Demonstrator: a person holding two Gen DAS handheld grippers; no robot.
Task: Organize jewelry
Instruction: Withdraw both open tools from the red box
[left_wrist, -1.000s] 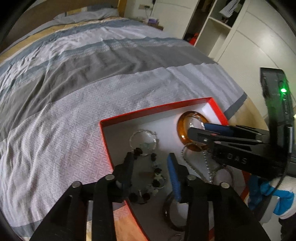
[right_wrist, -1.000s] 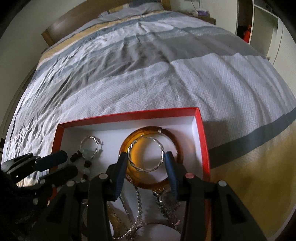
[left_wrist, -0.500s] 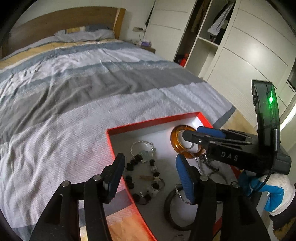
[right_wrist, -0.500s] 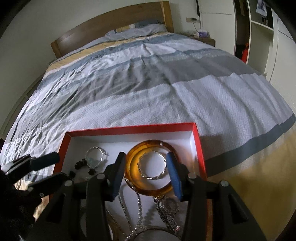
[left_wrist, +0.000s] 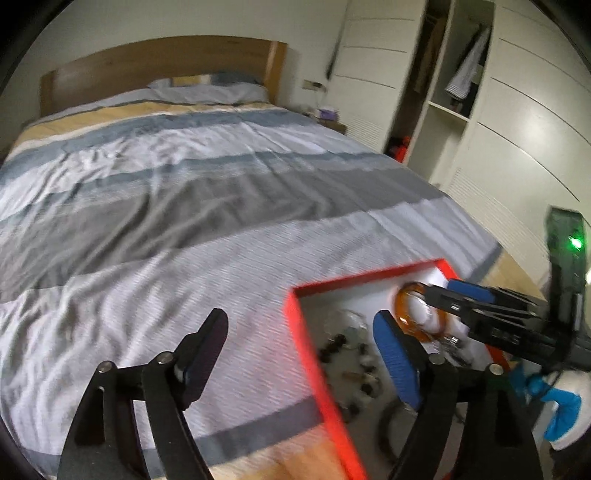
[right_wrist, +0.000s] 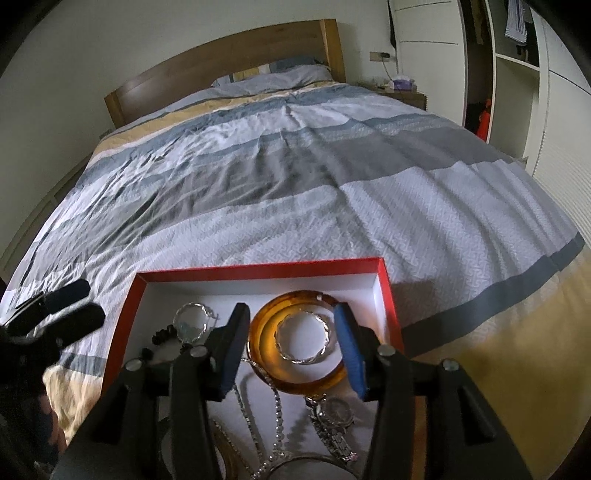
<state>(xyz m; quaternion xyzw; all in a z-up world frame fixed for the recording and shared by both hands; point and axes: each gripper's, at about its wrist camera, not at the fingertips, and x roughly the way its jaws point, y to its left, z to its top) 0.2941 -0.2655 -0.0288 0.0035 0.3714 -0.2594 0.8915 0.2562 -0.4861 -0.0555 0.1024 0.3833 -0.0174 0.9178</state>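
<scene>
Right wrist view, right tongs (right_wrist: 291, 339) parted and just widening above amber bangle (right_wrist: 299, 373) with silver twisted ring (right_wrist: 303, 341) inside, nothing gripped, red box (right_wrist: 258, 271) on striped bed (right_wrist: 295, 166), left tongs (left_wrist: 299, 358) spread wide, just opening, empty, astride box edge.

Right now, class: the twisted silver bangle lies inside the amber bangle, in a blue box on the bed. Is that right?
Not quite. The box is red, not blue, as the right wrist view shows. The rest holds: the twisted silver bangle lies inside the amber bangle, and the box sits on the bed.
</scene>
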